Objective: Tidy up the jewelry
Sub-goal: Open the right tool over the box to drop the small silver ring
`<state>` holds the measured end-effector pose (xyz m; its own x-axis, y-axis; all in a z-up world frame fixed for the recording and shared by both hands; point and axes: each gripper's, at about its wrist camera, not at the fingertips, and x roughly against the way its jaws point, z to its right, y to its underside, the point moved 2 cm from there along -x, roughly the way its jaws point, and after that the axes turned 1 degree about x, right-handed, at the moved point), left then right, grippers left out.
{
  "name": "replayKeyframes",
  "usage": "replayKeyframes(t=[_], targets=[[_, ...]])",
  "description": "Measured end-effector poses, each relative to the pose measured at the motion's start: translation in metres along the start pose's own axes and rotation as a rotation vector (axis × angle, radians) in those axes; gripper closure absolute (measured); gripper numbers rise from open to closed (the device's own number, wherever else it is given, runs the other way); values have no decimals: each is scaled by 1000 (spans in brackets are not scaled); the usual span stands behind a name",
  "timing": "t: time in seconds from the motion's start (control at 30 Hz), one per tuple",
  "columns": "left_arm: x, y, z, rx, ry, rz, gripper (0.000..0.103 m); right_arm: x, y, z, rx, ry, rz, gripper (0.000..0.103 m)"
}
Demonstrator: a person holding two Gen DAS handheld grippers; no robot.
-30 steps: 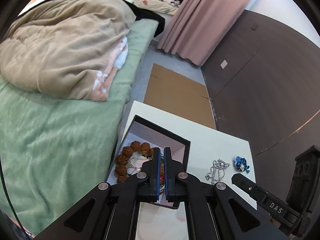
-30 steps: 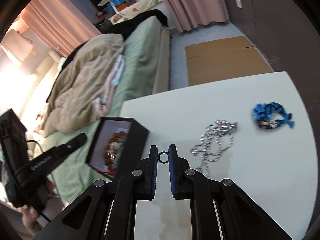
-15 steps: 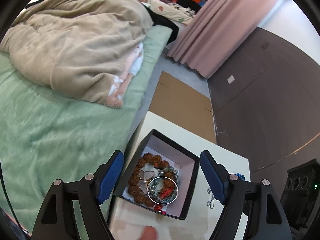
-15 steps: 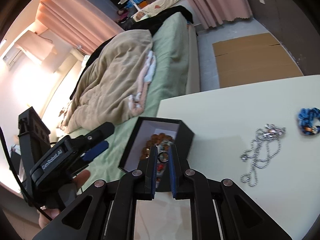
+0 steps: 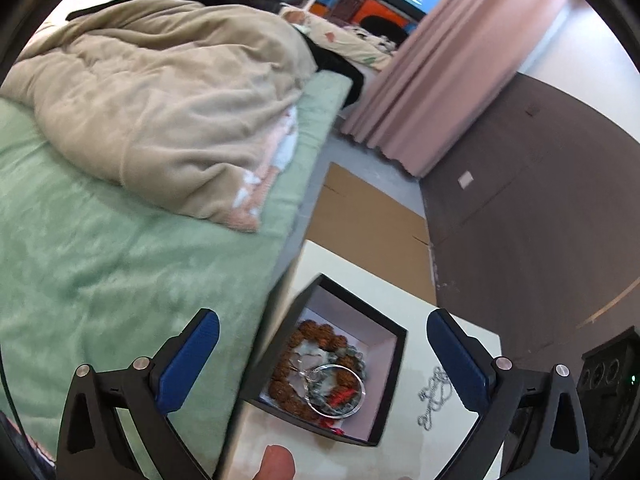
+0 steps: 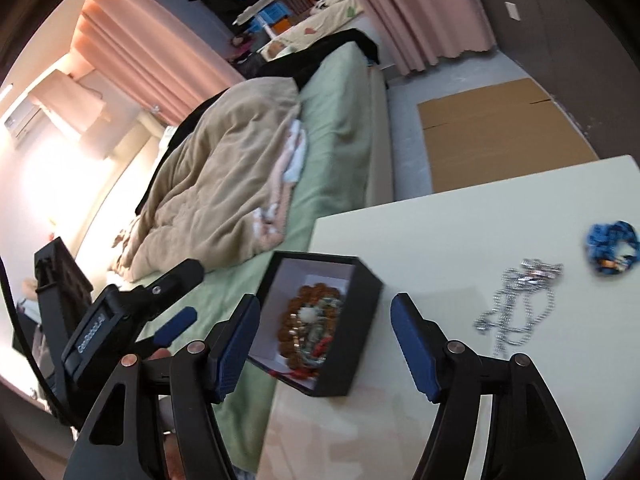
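A black box [image 5: 394, 376] with a white lining stands at the left corner of the white table [image 6: 460, 240]. Inside lie a brown bead bracelet [image 5: 316, 328], a silver bangle [image 5: 340, 390] and something red. My left gripper [image 5: 320, 320] hangs above the box, jaws opening wide with nothing between them. My right gripper [image 6: 326, 300] is also over the box [image 6: 360, 344], its jaws opening and holding nothing. To the right on the table lie a silver chain [image 6: 516, 312] and a blue scrunchie [image 6: 612, 246]. The chain [image 5: 434, 396] also shows in the left wrist view.
A bed with a green sheet [image 5: 100, 260] and a beige duvet [image 5: 160, 100] runs along the table's left edge. Flat cardboard [image 6: 500, 136] lies on the floor beyond the table, with pink curtains [image 5: 440, 80] and a dark wall behind. A fingertip [image 5: 276, 460] shows at the bottom.
The right gripper carried a small ring from the table to over the box, then its jaws parted and the ring left them. The left gripper went from shut to wide open.
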<state>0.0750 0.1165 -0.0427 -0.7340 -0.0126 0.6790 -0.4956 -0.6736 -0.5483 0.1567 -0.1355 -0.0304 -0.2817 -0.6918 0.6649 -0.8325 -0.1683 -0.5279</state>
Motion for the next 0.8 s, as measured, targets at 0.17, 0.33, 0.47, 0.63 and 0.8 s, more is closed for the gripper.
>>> replayKeyframes(t=[0.17, 0.33, 0.47, 0.63, 0.8], targets=[[6, 6, 10, -14, 58, 25, 0, 29, -1, 27, -56, 76, 71, 35], [12, 12, 19, -28, 71, 61, 0, 57, -4, 56, -117, 154, 138, 35], [12, 17, 28, -59, 92, 59, 0, 73, -3, 73, -132, 212, 165, 35], [14, 22, 41, -102, 96, 78, 0, 87, -3, 87, -120, 285, 163, 35], [9, 29, 55, -141, 114, 48, 0, 94, -1, 100, -137, 301, 153, 35]])
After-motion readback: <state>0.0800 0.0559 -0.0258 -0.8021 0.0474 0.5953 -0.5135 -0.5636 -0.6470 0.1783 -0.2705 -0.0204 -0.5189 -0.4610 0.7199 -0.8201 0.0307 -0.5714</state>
